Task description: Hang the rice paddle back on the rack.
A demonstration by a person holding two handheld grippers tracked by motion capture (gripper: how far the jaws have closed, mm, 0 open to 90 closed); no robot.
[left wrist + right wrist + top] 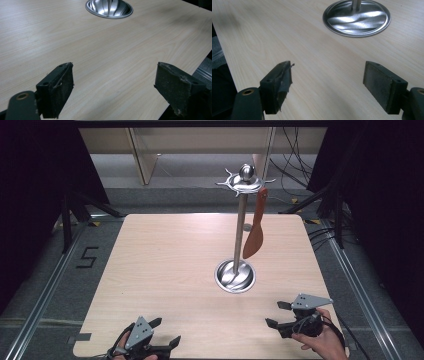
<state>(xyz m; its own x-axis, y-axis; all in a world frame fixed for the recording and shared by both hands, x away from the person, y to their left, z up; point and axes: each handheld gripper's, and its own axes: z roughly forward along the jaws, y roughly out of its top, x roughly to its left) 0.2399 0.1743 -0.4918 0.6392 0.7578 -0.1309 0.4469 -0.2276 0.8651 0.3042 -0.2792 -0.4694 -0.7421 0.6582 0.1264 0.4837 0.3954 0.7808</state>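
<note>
1. a tall polished steel utensil stand with a round dished base stands upright a little right of the middle of the pale wooden table.
2. a reddish-brown wooden spatula hangs from a hook on the stand's crown, on its right side, blade down, its long axis close to vertical and leaning slightly; the blade ends above the base, clear of the table.
3. the right gripper sits near the table's near right corner, jaws spread apart and holding nothing; the spatula lies farther off, above it and slightly to its left.
4. the left gripper rests at the near edge, left of centre, jaws likewise apart and empty.
5. the right hand looks the nearer of the two to the spatula, so a reach up and away from the near edge seems its job.
</note>
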